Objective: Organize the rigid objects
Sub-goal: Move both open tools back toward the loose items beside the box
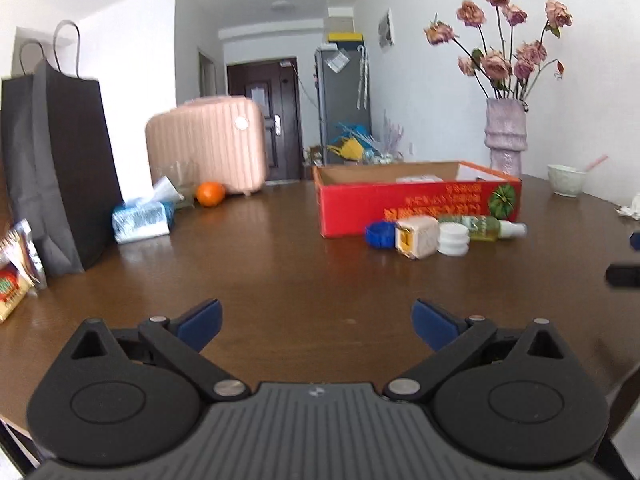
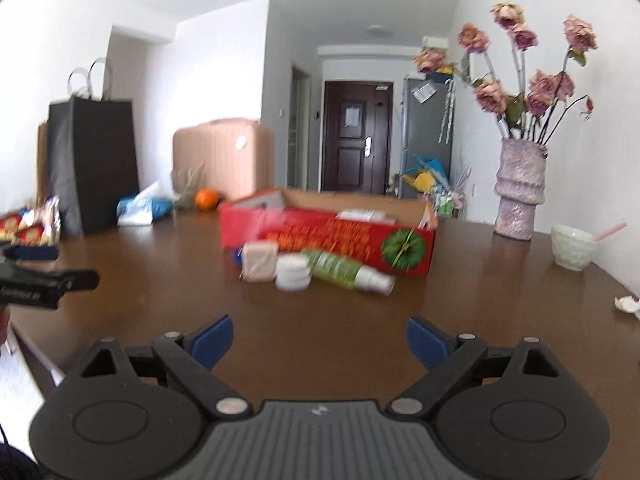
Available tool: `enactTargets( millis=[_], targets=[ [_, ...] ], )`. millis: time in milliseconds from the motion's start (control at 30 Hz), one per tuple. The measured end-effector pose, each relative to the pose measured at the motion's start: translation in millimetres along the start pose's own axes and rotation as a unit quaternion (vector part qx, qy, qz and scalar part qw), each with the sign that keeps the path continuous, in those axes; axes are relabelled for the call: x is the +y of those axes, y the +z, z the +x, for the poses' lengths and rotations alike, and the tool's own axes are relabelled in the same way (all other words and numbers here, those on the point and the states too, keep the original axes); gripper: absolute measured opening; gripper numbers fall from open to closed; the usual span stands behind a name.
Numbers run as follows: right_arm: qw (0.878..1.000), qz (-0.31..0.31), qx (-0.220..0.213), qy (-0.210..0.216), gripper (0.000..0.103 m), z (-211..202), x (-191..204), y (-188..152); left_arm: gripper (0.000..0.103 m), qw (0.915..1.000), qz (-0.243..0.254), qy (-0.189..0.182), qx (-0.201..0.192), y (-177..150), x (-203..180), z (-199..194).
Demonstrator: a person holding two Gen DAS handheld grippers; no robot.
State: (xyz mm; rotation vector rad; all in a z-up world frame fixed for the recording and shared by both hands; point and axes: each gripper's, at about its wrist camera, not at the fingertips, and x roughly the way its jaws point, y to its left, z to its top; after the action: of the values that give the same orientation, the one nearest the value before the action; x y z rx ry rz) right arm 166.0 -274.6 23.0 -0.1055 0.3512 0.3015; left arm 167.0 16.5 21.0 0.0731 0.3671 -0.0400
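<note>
Front and centre on the brown table [image 1: 280,264] sits the little cluster waiting to be sorted: a blue cap-like piece [image 1: 378,234], a beige block with a yellow patch [image 1: 416,237], a white round jar [image 1: 453,240], and a green spray bottle [image 1: 490,227] lying on its side with its white cap pointing right. They are bunched shoulder to shoulder, just in front of the red cardboard box [image 1: 420,208], whose top is open with something pale lying inside. The right wrist view catches the same row, somewhat blurred: beige block [image 2: 260,261], white jar [image 2: 293,272], green bottle [image 2: 344,270], all hard against the red box [image 2: 328,236].

Now the tools. The left gripper [image 1: 316,322] hangs low over bare tabletop, its blue fingers [image 1: 200,320] spread wide, nothing between them. The right gripper [image 2: 320,338] is the same story: jaws well apart, blue fingers [image 2: 212,338] empty, only brown wood in the gap. Both are well short of the cluster.

Further out, a dark paper bag [image 1: 56,168] stands at the left, with snack packets [image 1: 16,276] beside it, a blue tissue pack [image 1: 142,220] and an orange [image 1: 211,193] beyond. A pink suitcase [image 1: 208,144] rises behind those. On the right, a textured vase [image 1: 506,136] holds dried roses, and a pale bowl [image 1: 566,180] sits near it.
</note>
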Motion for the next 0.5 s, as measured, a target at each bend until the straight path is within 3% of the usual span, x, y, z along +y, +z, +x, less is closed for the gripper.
enactTargets(
  millis=[133,500],
  targets=[
    [0.999,-0.039,0.001,-0.016,0.093,-2.3,10.2,-2.3,0.103,0.9999,0.008,-0.014,-0.002,2.2,-6.2,3.2],
    [1.000,-0.023,0.006,-0.020,0.093,23.0,-1.9,21.2,0.103,0.9991,0.026,-0.029,0.018,18.8,-20.0,33.9]
  ],
)
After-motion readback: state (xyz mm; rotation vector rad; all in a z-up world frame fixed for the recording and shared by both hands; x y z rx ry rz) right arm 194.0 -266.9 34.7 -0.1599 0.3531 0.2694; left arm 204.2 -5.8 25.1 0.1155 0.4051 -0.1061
